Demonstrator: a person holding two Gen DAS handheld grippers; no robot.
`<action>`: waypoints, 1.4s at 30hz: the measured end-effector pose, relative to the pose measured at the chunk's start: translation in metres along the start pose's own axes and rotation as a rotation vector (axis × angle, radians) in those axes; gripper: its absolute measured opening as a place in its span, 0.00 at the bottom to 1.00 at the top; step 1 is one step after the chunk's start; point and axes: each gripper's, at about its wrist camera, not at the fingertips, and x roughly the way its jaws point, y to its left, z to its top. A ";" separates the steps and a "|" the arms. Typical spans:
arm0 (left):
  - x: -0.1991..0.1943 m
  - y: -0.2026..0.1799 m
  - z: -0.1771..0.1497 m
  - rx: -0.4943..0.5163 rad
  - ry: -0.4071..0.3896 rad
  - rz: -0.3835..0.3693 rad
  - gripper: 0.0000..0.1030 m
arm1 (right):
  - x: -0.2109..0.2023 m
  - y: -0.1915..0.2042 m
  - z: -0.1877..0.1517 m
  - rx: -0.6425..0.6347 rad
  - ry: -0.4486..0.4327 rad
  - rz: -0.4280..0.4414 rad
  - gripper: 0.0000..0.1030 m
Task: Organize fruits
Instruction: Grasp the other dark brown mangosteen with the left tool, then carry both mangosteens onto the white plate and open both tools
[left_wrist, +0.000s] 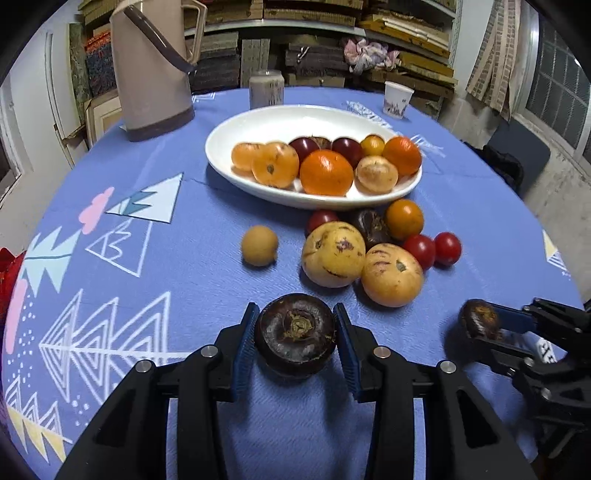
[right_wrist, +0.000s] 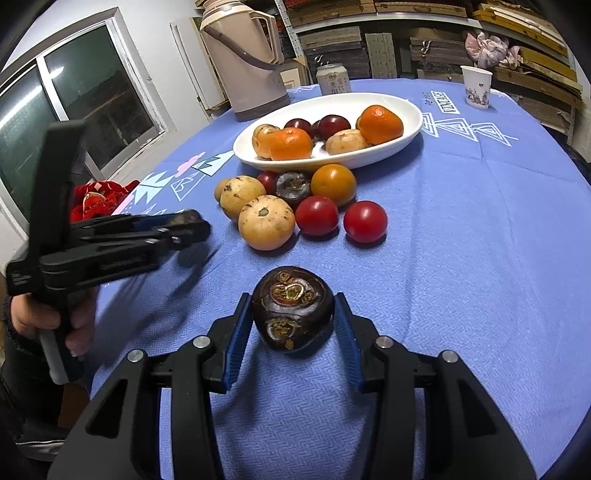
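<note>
A woven blue cloth (left_wrist: 207, 280) is covering the desk, a glossy white ceramic dish (left_wrist: 258, 122) is shining, the matt black plastic tongs (left_wrist: 295, 332) are showing ribbed blue pads (left_wrist: 246, 347) and metal rivets (left_wrist: 209, 350), and the dark fruit (left_wrist: 295, 332) is looking rough and dull.

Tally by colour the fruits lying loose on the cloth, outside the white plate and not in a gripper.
Red fruits: 3
Yellow fruits: 2
Orange fruit: 1
Dark fruit: 1
Tan fruit: 1
Total: 8
</note>
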 end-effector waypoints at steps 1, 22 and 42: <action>-0.004 0.001 0.000 0.001 -0.005 0.000 0.40 | 0.000 0.000 0.000 0.003 -0.001 -0.002 0.42; -0.035 0.008 0.037 0.029 -0.081 0.005 0.40 | -0.035 -0.002 0.056 -0.042 -0.100 -0.083 0.42; 0.007 0.010 0.094 -0.009 -0.052 0.016 0.40 | 0.014 -0.003 0.138 -0.091 -0.096 -0.127 0.42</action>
